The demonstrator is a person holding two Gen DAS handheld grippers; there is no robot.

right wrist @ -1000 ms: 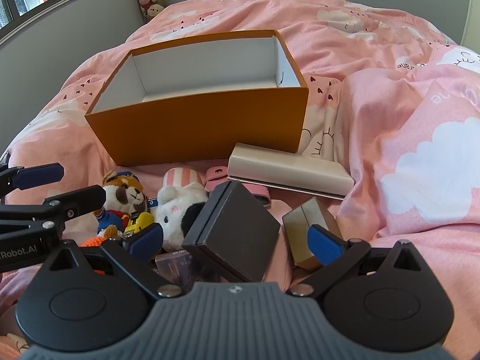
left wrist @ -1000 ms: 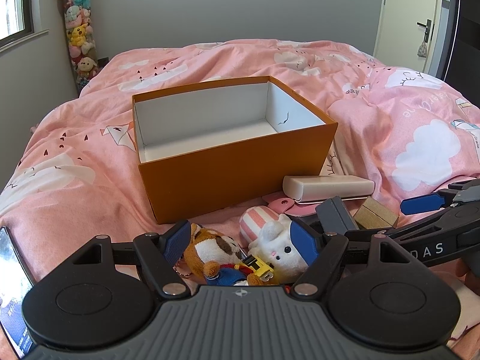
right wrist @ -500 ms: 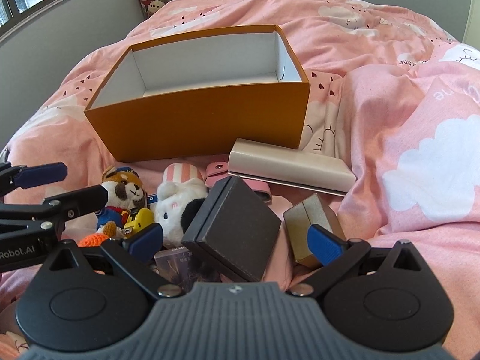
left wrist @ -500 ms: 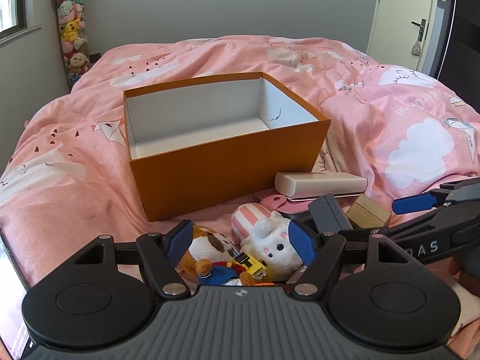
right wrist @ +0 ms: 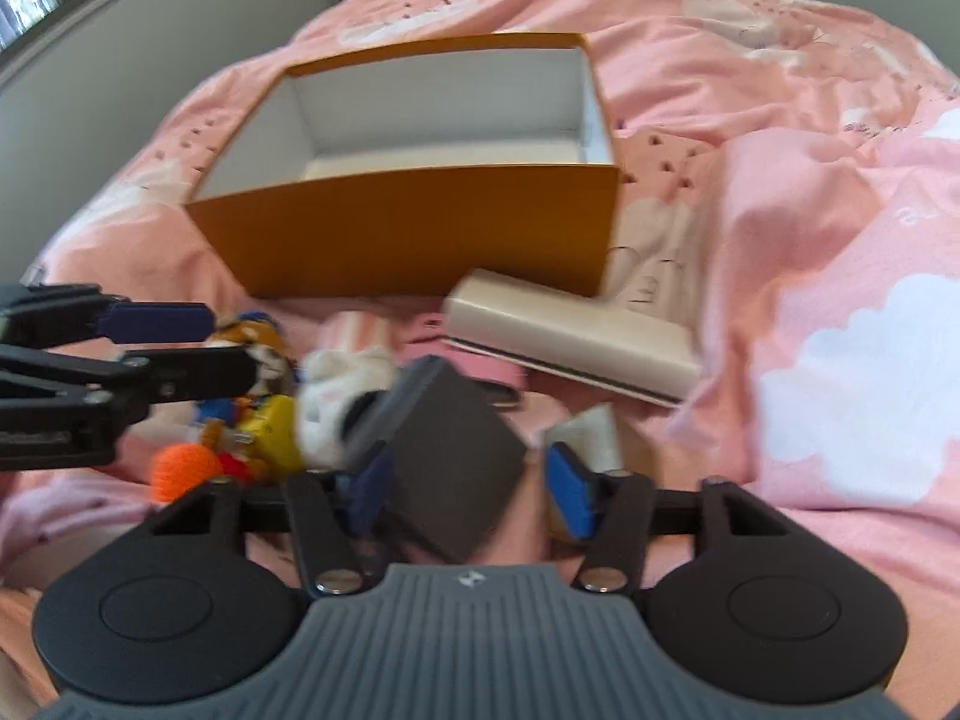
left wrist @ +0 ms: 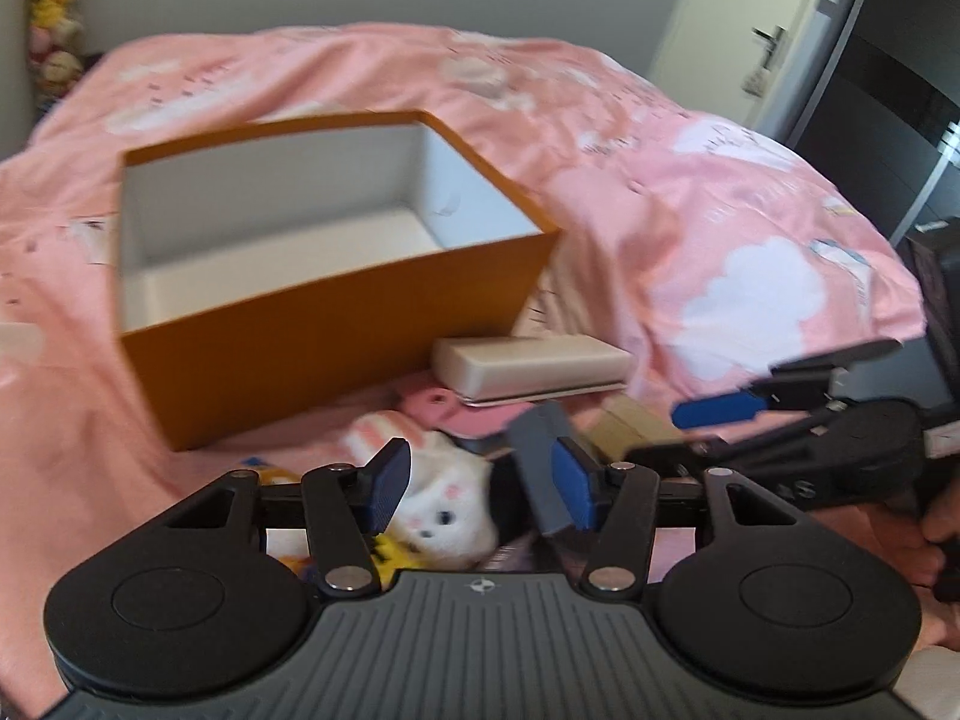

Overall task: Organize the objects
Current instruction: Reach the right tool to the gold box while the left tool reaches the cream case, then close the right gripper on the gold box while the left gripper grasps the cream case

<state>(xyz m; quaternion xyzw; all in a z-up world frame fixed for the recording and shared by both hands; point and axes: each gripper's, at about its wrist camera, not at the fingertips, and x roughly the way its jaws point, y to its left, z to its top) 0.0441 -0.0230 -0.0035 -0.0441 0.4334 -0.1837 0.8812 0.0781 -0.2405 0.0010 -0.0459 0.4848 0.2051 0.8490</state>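
Observation:
An open orange box [left wrist: 336,324] [right wrist: 420,228] with a bare white inside stands on the pink bed. In front of it lies a pile of small things. My left gripper [left wrist: 480,483] is closing around a white bunny plush [left wrist: 444,510] [right wrist: 342,396], with the edge of a dark grey box [left wrist: 540,456] beside its right pad. My right gripper [right wrist: 471,486] is closing around that dark grey box [right wrist: 450,468]; a small gap still shows at its right pad. The picture is blurred.
A long cream box [left wrist: 528,366] [right wrist: 570,336], a small tan box [right wrist: 588,426], a pink item [left wrist: 432,405], a fox plush [right wrist: 252,336], a yellow toy [right wrist: 276,426] and an orange ball [right wrist: 183,468] lie in the pile. A door [left wrist: 750,30] is at the right.
The jaws of both grippers have narrowed. The left gripper has shifted right, off the fox plush and onto the bunny. The right gripper has pushed in around the dark grey box.

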